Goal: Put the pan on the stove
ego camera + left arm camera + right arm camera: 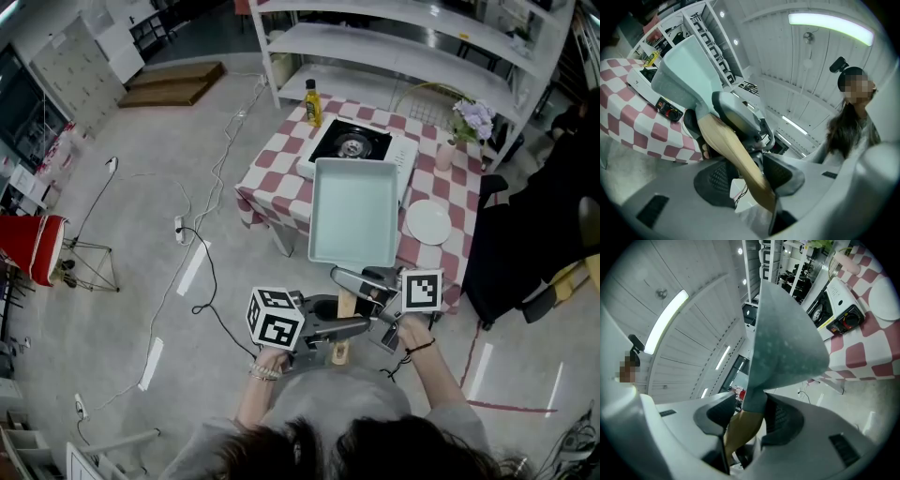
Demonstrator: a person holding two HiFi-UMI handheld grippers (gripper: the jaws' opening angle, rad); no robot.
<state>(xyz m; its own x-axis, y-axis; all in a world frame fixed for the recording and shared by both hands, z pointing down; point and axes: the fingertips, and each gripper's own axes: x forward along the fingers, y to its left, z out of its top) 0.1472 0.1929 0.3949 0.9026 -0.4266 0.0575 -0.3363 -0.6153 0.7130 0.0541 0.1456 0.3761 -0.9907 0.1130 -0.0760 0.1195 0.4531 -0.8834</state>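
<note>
A pale teal square pan [354, 211] with a wooden handle [346, 306] hangs in the air over the near edge of the checked table [272, 178]. Both grippers hold it by the handle. My left gripper [349, 329] is shut on the wooden part [736, 154], near its end. My right gripper [364, 281] is shut on the handle where it joins the pan [783, 338]. The white portable stove [352, 145] sits on the table beyond the pan, its burner bare. In the left gripper view the pan [686, 79] tilts up above the stove [647, 86].
On the table stand a yellow oil bottle [312, 103] left of the stove, a white plate [428, 222] to the right and a vase of flowers [472, 122] at the back right. White shelving [403, 37] is behind the table. Cables lie on the floor at left.
</note>
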